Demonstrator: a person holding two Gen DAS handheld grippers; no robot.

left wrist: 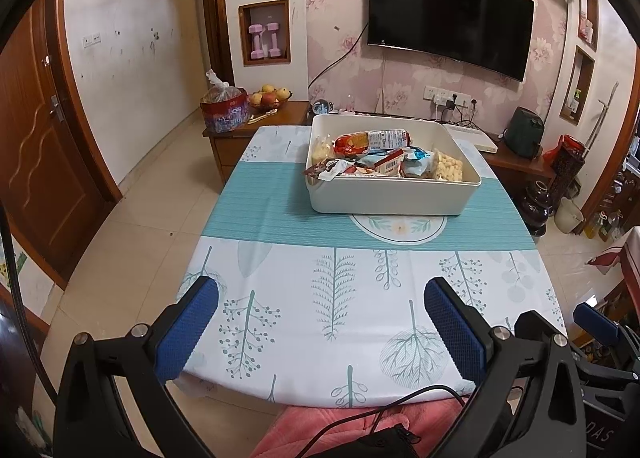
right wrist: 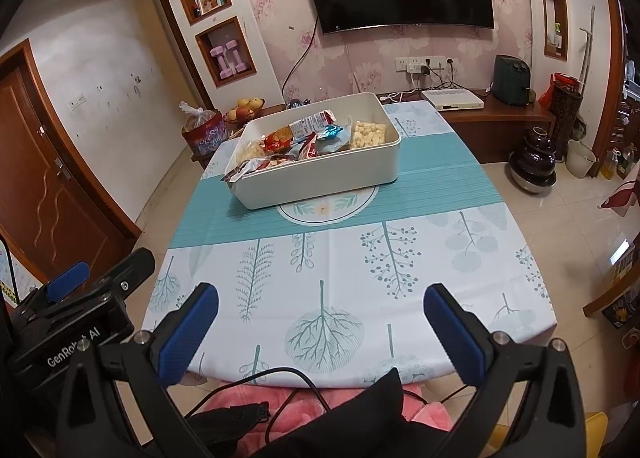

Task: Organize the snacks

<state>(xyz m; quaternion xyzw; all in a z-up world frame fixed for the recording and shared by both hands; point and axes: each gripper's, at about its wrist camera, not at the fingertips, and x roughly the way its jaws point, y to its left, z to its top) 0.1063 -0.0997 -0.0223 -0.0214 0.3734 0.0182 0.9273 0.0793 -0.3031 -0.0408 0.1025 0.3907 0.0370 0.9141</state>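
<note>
Left wrist view showed the table (left wrist: 280, 298) under a leaf-printed cloth, bare between and just ahead of the fingers. Well beyond the fingertips stood the cream storage box (left wrist: 388, 197), already filled with snack packets (left wrist: 376, 157); one wrapper (left wrist: 320, 170) hung over its near rim. The left gripper (left wrist: 320, 334) and the right gripper (right wrist: 322, 332) were both spread wide and held nothing. I judged the sorting almost finished, except that wrapper.

"GenRobot AI" on left gripper (right wrist: 64, 286), "DAS" partly visible on dark item (left wrist: 600, 436)
</note>
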